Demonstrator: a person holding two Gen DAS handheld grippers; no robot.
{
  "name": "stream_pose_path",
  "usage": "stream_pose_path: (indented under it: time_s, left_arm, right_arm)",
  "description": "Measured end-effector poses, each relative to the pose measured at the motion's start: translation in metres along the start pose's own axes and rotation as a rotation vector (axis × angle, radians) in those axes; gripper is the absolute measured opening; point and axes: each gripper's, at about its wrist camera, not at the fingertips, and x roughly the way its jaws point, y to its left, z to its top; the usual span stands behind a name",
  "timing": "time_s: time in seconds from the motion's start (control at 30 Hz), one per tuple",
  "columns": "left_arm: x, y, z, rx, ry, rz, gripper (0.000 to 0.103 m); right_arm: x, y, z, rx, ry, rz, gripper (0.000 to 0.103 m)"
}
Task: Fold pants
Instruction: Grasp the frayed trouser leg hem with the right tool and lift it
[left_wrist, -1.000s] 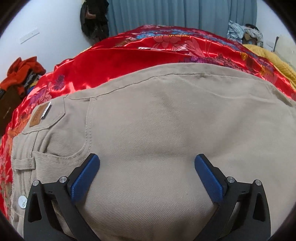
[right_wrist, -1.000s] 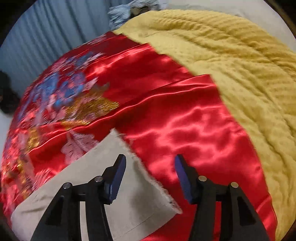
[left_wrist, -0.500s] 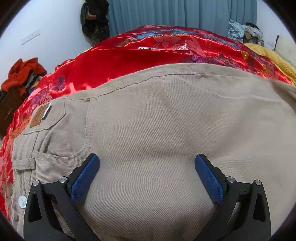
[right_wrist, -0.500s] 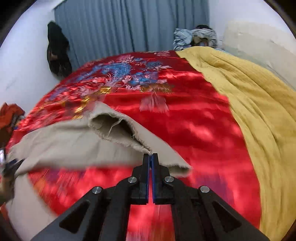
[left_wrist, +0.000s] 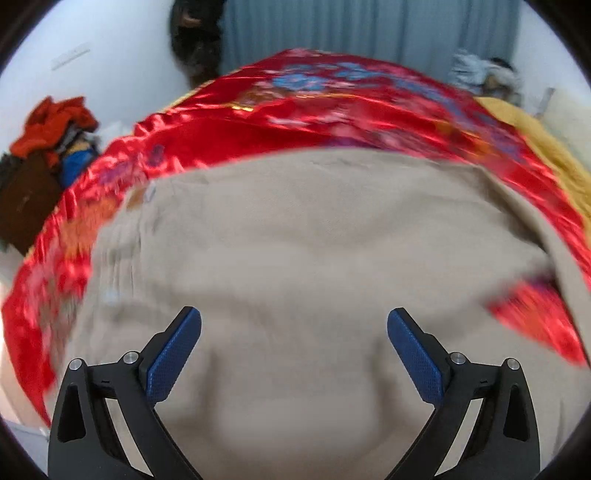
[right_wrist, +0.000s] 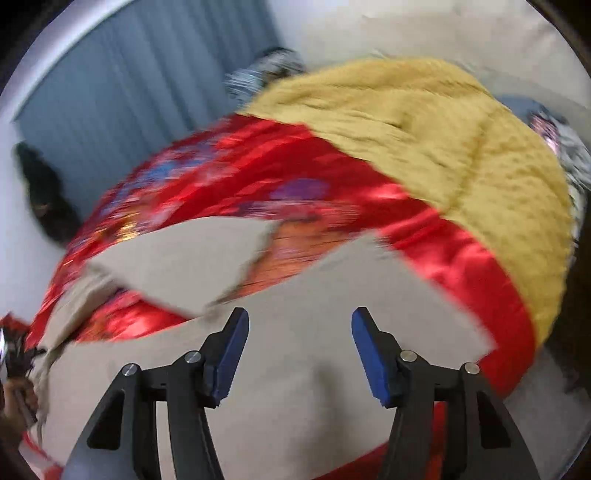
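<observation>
Beige pants (left_wrist: 314, 240) lie spread on a red satin bed cover (left_wrist: 295, 122), blurred by motion. My left gripper (left_wrist: 294, 315) hovers open above the seat of the pants, with nothing between its blue pads. In the right wrist view one pant leg (right_wrist: 332, 295) lies under my right gripper (right_wrist: 300, 314). A second beige leg (right_wrist: 184, 258) angles off to the left, with red cover showing between the two. The right jaws are opening; the cloth lies below them, and the pads (right_wrist: 229, 350) grip nothing.
A yellow knitted blanket (right_wrist: 424, 147) covers the right part of the bed. A pile of orange clothes (left_wrist: 55, 125) sits on dark furniture at the left. A blue curtain (left_wrist: 369, 29) and a dark hanging bag (left_wrist: 195, 33) stand behind the bed.
The left gripper has risen and drawn back, so more of the pants shows. The right gripper shut at a leg hem, swept across the bed, and stands open again over beige cloth.
</observation>
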Motion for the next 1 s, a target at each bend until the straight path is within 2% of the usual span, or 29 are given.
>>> stream_pose_path:
  time_s: [0.07, 0.13, 0.17, 0.2, 0.27, 0.33, 0.37, 0.47, 0.6, 0.73, 0.8, 0.83, 0.87, 0.93, 1.0]
  left_arm:
    - [-0.016, -0.011, -0.038, 0.068, 0.034, -0.028, 0.101]
    - [-0.017, -0.014, -0.078, 0.111, 0.086, 0.004, 0.101]
    - [-0.014, -0.01, -0.094, 0.11, 0.111, 0.024, 0.101]
    - [-0.016, -0.005, -0.11, 0.107, 0.089, 0.041, 0.102]
    - [-0.027, -0.002, -0.122, 0.123, 0.039, 0.052, 0.102]
    - [-0.035, 0.001, -0.122, 0.123, 0.049, 0.048, 0.102]
    - [-0.038, 0.003, -0.12, 0.112, 0.053, 0.045, 0.102]
    - [-0.048, 0.008, -0.113, 0.058, 0.045, 0.028, 0.101]
    - [-0.056, 0.01, -0.1, 0.012, -0.005, -0.002, 0.101]
    - [-0.04, 0.018, -0.086, -0.029, -0.03, 0.026, 0.101]
    - [-0.021, 0.024, -0.086, -0.046, 0.016, 0.052, 0.101]
    - [-0.008, 0.028, -0.089, -0.054, 0.058, 0.058, 0.101]
    - [-0.002, 0.028, -0.093, -0.039, 0.062, 0.061, 0.102]
    - [-0.002, 0.018, -0.101, 0.039, 0.025, 0.101, 0.102]
    - [-0.002, 0.013, -0.106, 0.075, 0.011, 0.123, 0.102]
  right_arm:
    - [-0.003, 0.034, -0.017, -0.082, 0.017, 0.104, 0.058]
    - [0.004, 0.061, -0.028, -0.151, 0.065, 0.19, 0.058]
    - [0.01, 0.072, -0.035, -0.195, 0.102, 0.21, 0.058]
    - [0.02, 0.081, -0.043, -0.241, 0.15, 0.214, 0.058]
    - [0.036, 0.084, -0.057, -0.266, 0.225, 0.173, 0.058]
    - [0.053, 0.074, -0.065, -0.223, 0.303, 0.143, 0.058]
    - [0.054, 0.07, -0.066, -0.206, 0.305, 0.146, 0.058]
    - [0.052, 0.07, -0.07, -0.208, 0.292, 0.149, 0.058]
    - [0.051, 0.072, -0.074, -0.247, 0.271, 0.125, 0.058]
    - [0.038, 0.061, -0.067, -0.199, 0.23, 0.123, 0.058]
    - [0.029, 0.051, -0.062, -0.147, 0.191, 0.12, 0.058]
    - [0.025, 0.046, -0.059, -0.122, 0.179, 0.128, 0.058]
    - [0.022, 0.042, -0.056, -0.097, 0.173, 0.142, 0.058]
    - [0.019, 0.045, -0.048, -0.069, 0.182, 0.183, 0.058]
    - [0.019, 0.054, -0.039, 0.0, 0.191, 0.298, 0.058]
